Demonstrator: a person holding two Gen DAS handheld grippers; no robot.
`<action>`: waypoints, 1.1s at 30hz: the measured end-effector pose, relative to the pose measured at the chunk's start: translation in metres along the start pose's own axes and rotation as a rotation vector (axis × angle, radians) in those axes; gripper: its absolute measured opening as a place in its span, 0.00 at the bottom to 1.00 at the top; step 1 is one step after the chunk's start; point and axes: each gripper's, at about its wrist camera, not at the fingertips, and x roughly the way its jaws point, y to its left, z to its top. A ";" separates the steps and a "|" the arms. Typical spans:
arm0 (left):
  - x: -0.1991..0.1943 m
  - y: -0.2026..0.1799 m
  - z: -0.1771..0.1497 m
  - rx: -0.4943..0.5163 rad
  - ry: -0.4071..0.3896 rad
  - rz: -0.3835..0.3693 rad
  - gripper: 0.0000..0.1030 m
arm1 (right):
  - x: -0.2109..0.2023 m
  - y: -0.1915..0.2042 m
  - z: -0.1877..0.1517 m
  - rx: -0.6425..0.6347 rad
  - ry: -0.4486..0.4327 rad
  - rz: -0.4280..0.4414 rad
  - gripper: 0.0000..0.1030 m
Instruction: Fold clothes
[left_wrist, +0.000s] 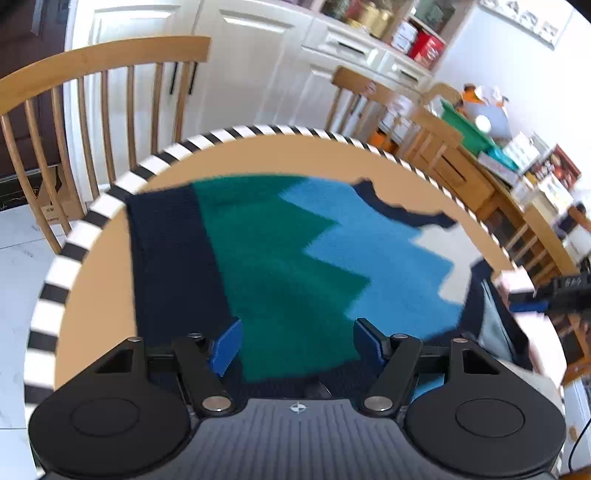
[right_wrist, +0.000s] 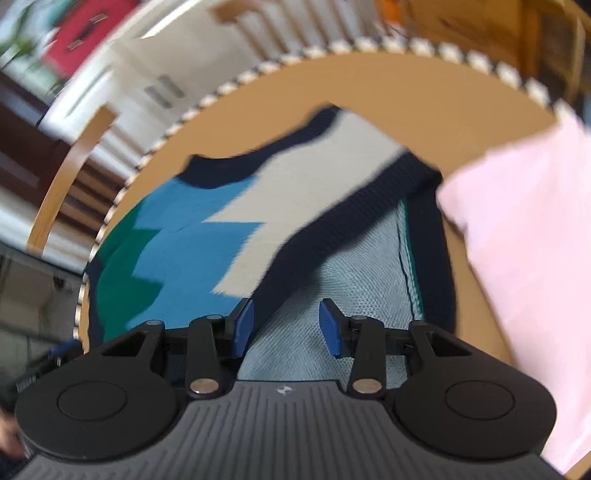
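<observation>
Your sweater (left_wrist: 280, 258), zigzagged in navy, green, blue and cream, lies on the round table (left_wrist: 92, 295), one edge flipped showing pale lining. Your left gripper (left_wrist: 297, 345) and right gripper (right_wrist: 286, 325) both gape apart above it.

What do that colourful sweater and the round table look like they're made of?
The sweater looks like knitted wool or acrylic: fuzzy matte surface, ribbed navy edging. The table seems smooth wood or laminate with a black-and-white striped rim; blur leaves it open.
</observation>
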 end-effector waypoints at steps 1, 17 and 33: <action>0.002 0.010 0.004 -0.027 0.000 -0.009 0.67 | 0.008 -0.006 -0.003 0.037 0.011 0.013 0.41; 0.047 0.094 0.037 -0.151 0.035 -0.064 0.59 | 0.047 -0.001 0.006 0.135 0.007 0.021 0.32; 0.058 0.127 0.050 -0.403 -0.072 -0.164 0.60 | 0.052 -0.010 0.034 0.163 0.021 0.077 0.22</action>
